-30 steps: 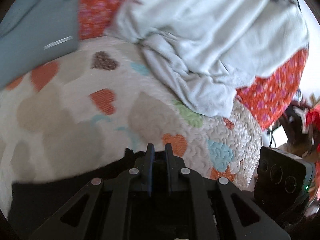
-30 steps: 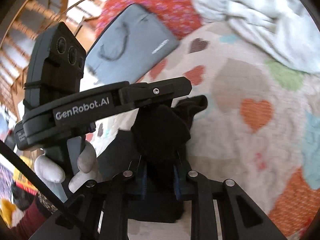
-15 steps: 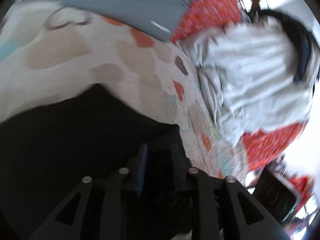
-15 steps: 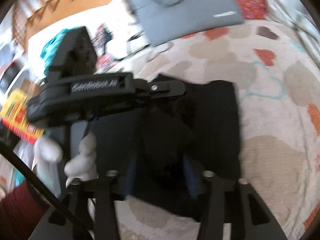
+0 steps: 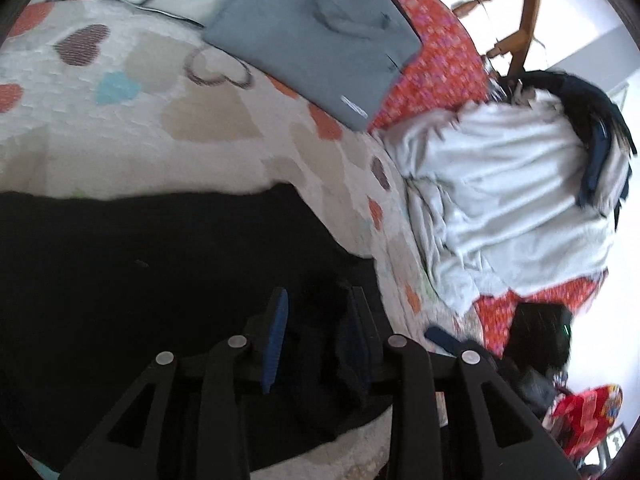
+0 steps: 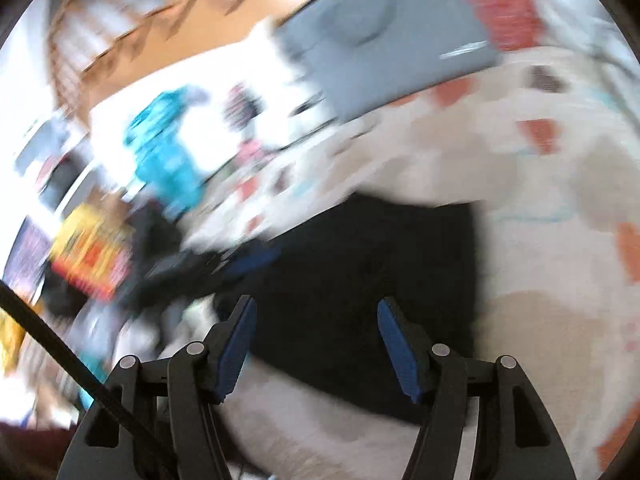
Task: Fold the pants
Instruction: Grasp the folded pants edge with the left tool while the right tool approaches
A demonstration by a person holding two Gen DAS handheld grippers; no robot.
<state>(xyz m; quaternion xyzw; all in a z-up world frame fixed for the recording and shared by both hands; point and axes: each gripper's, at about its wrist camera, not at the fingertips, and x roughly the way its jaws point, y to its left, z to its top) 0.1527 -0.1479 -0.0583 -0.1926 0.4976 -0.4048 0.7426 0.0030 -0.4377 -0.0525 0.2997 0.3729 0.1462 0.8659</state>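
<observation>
The black pants [image 5: 152,280] on the bed [image 5: 208,120] look soft and limp, best taken at an edge; the left claw [image 5: 316,316] has just been opening with cloth between, the right claw [image 6: 314,320] stands apart and empty.

It was a home, most likely a bedroom. Ahead of the left gripper lay a quilted bedspread [image 5: 208,128] with heart patches, and beyond it a grey bag [image 5: 316,36], a red flowered sheet [image 5: 444,60] and a crumpled pale blanket [image 5: 504,200]. Farther off stood turned wooden furniture [image 5: 516,12].
</observation>
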